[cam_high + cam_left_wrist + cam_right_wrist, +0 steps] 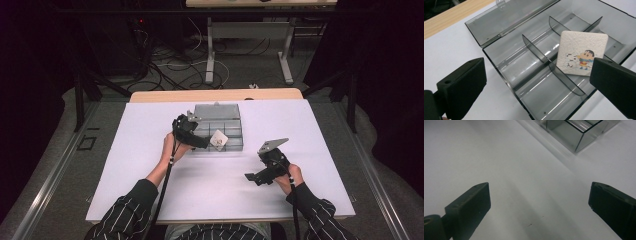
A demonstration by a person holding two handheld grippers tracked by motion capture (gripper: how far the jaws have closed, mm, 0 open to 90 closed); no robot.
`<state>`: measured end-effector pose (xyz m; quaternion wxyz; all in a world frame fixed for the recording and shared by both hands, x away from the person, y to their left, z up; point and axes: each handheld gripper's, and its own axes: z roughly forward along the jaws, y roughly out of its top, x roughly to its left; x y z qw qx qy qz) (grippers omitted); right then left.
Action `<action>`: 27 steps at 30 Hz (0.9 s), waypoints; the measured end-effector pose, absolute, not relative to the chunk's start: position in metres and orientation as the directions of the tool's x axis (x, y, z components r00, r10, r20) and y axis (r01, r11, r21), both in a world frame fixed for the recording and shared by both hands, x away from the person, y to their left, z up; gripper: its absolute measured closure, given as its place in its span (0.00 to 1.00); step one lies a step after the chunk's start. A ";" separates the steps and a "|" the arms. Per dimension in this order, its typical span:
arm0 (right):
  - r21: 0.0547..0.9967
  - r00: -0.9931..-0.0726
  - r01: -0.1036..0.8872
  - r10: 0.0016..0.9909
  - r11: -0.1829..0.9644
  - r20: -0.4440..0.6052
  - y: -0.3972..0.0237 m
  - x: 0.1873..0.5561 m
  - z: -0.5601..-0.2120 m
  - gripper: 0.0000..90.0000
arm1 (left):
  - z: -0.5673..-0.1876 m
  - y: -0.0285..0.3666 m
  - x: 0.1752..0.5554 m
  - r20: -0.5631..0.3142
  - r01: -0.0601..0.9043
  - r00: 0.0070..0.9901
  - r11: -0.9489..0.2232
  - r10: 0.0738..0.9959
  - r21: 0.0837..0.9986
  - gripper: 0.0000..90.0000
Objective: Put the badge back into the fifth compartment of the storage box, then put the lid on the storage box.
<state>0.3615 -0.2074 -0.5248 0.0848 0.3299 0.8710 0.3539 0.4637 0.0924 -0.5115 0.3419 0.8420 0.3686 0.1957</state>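
A smoky clear plastic box (235, 143) with dividers lies open at the middle of the white table, its lid (216, 110) folded back. A white square tile with a cartoon figure (581, 53) leans tilted against a divider in a front compartment, also visible as a pale square (218, 138) in the high view. My left gripper (536, 82) hovers at the box's front left, open, with nothing between its fingers; the tile stands free beyond them. My right gripper (540, 202) is open over bare table, to the right and nearer the person, and a corner of the box (576, 135) shows ahead of it.
The white sheet (150, 195) covers a wooden table whose far edge (215, 95) shows behind the box. Beyond it are a desk frame (247, 45) and loose cables on the floor. Striped sleeves come in from the bottom.
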 end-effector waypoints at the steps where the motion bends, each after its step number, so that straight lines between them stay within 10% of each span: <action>1: 0.673 -0.771 0.510 0.631 0.536 0.082 -0.208 0.362 -0.525 0.04 | -0.511 0.093 0.464 0.080 0.487 0.645 -0.490 0.760 0.723 0.02; 27: 0.664 -0.773 0.521 0.626 0.536 0.101 -0.209 0.365 -0.526 0.04 | -0.524 0.083 0.472 0.053 0.495 0.629 -0.452 0.775 0.742 0.51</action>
